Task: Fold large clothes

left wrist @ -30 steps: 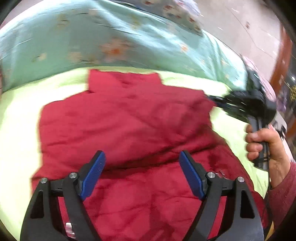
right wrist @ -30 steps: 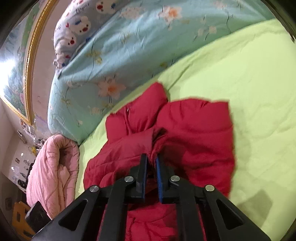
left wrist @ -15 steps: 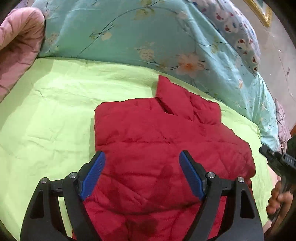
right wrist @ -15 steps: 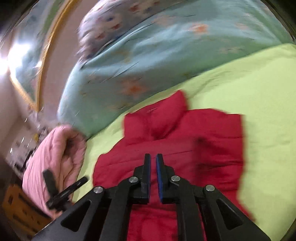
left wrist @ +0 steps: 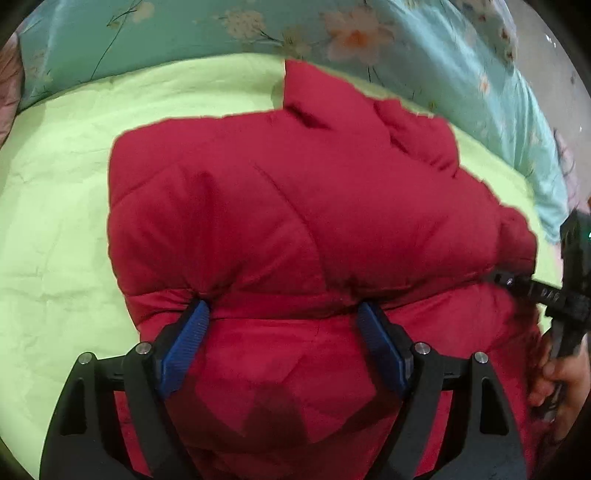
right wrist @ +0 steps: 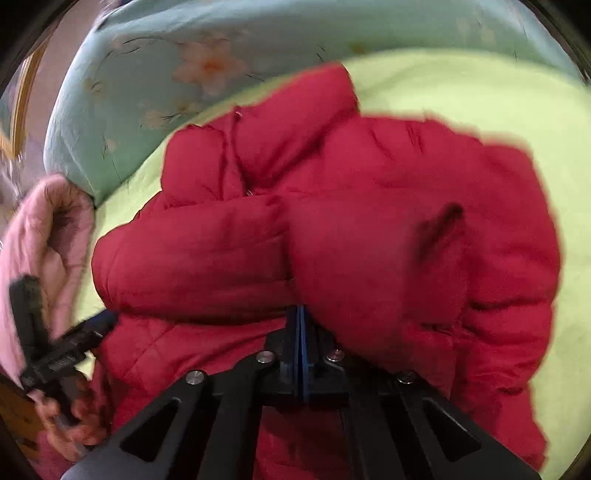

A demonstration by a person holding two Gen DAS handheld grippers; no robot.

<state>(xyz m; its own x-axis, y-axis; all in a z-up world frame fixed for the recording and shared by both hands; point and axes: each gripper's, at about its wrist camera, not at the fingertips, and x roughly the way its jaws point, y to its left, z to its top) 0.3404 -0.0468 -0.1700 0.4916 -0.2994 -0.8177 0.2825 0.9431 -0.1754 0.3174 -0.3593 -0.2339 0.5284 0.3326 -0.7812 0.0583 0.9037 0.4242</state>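
Note:
A red padded jacket point(left wrist: 295, 206) lies folded on the lime-green bed sheet point(left wrist: 55, 206), collar toward the far side. My left gripper point(left wrist: 282, 314) is open, its blue pads pressed into the fold line across the jacket's middle. My right gripper point(right wrist: 301, 314) is shut, its tips tucked under the folded-over upper part of the jacket point(right wrist: 369, 229); whether cloth sits between the pads is hidden. The right gripper also shows at the right edge of the left wrist view point(left wrist: 517, 282), tips against the fold. The left gripper shows in the right wrist view point(right wrist: 99, 321) at the jacket's left edge.
A light-blue floral quilt point(left wrist: 258, 33) lies bunched along the far side of the bed. A pink quilted blanket point(right wrist: 44, 236) sits at the left in the right wrist view. Green sheet point(right wrist: 480, 85) spreads beyond the jacket.
Both grippers have moved down and in to the jacket's fold line. The left gripper's pads now press into the cloth. The right gripper stays shut.

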